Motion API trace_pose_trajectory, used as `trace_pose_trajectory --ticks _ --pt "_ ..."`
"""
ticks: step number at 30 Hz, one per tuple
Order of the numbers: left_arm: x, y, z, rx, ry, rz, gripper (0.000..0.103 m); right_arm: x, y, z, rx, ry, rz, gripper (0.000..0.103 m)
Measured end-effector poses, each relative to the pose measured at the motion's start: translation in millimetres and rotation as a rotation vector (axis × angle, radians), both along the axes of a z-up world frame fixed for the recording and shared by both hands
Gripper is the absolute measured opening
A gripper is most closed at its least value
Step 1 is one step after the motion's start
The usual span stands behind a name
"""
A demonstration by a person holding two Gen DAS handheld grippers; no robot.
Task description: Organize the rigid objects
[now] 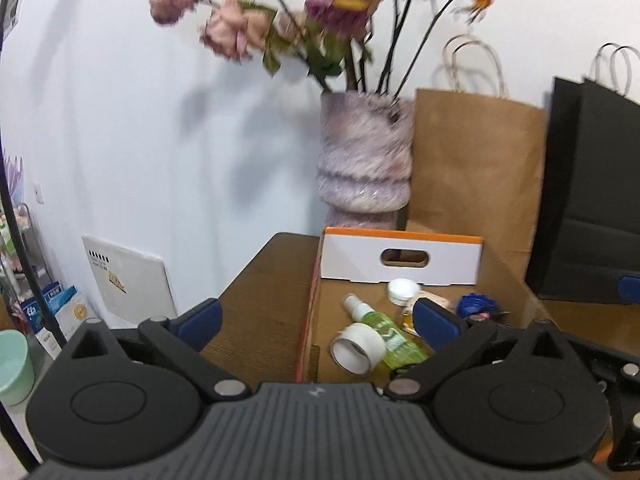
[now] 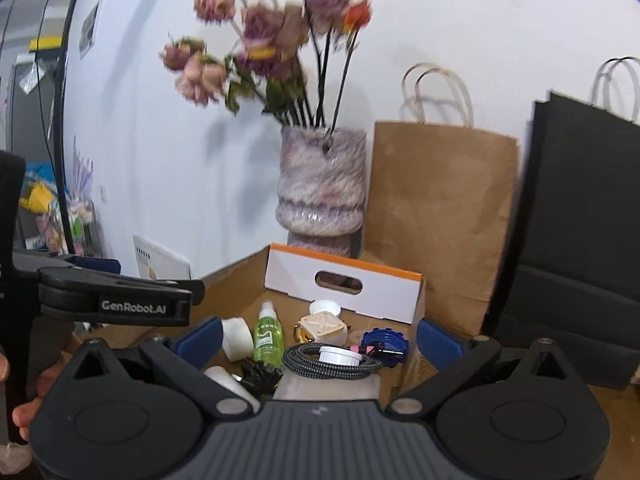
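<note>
Your left gripper (image 1: pixel 316 326) stood spread wide, empty | your right gripper (image 2: pixel 318 338) gaped, empty, above the open brown cardboard box (image 2: pixel 240 280) | green spray bottle (image 2: pixel 268 334), white tape roll (image 2: pixel 237 338) lay inside | you needed a slow descent, one item centred

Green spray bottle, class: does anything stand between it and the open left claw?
Nothing visible does. The green spray bottle lies in the cardboard box beside the tape roll, ahead of the left claw.
</note>
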State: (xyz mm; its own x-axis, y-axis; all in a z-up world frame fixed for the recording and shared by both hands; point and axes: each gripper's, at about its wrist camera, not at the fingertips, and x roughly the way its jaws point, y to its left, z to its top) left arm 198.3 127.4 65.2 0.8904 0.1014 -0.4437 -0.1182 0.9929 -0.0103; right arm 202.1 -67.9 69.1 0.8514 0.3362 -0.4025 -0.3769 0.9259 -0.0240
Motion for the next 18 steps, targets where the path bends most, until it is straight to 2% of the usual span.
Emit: trace_pose_trajectory --ticks 10,18 --pt "-102 -24 40 0.031 -0.076 -0.015 0.103 -105 -30 31 0.079 -0.078 -0.033 0.103" --pt "-196 -35 45 0.024 -0.116 -0.02 0.103 -197 -50 39 0.115 -0.123 -0.072 0.103"
